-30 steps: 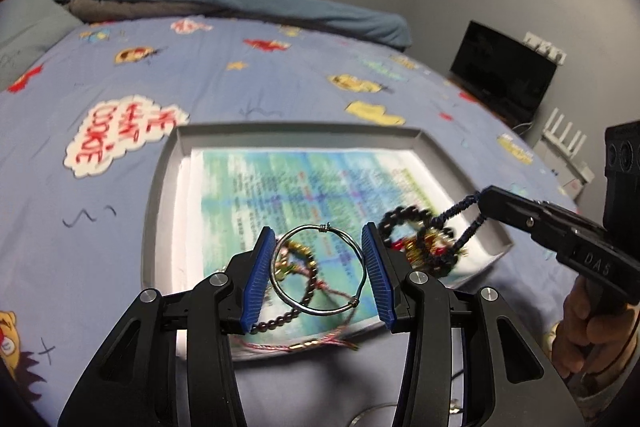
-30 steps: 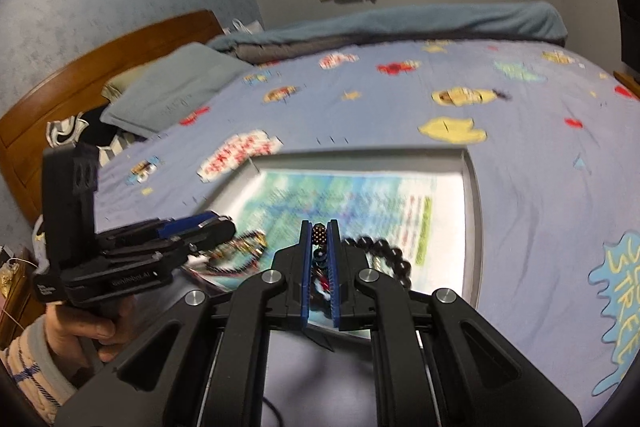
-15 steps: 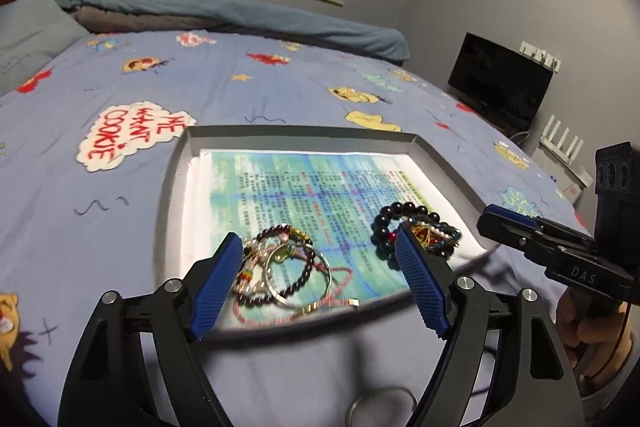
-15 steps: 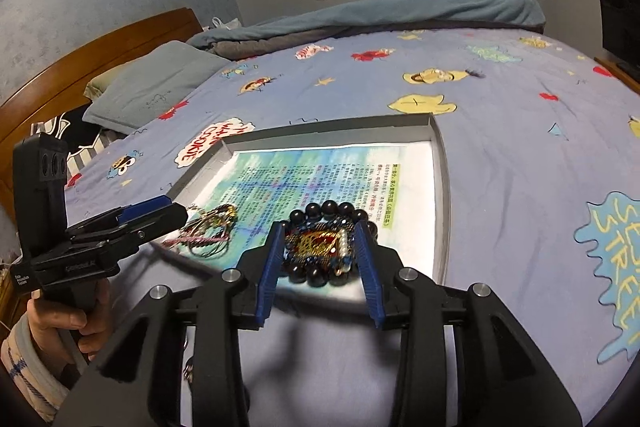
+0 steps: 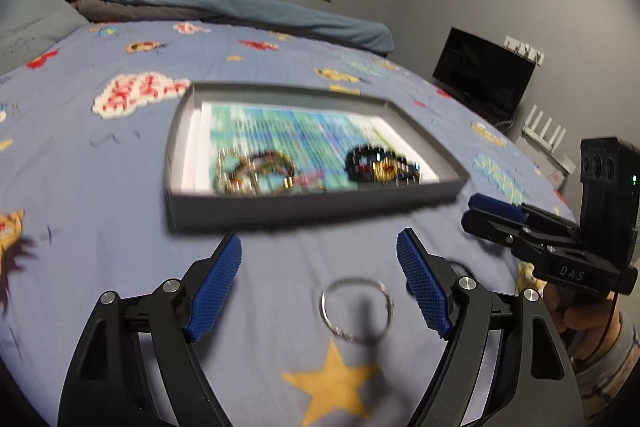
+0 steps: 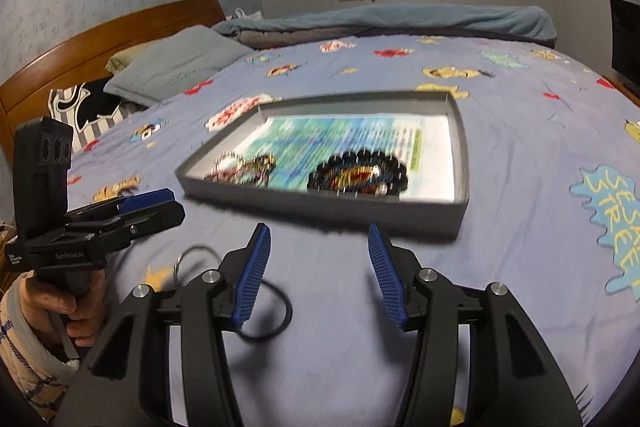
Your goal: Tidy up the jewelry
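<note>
My left claw [image 5: 319, 279] stands wide open and empty above a silver ring [image 5: 356, 309] on the bed [image 5: 100, 187]. My right claw [image 6: 316, 267] is opening, nothing between its jaws; the tray [image 6: 320, 205] lies mid-frame.

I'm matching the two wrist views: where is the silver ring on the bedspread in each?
Left wrist: the silver ring lies low in the middle, between the left gripper's open fingers, just above a yellow star.
Right wrist: lower left, partly hidden behind the right gripper's left finger.
Shared landmark: the grey tray, just beyond it in both.
</note>
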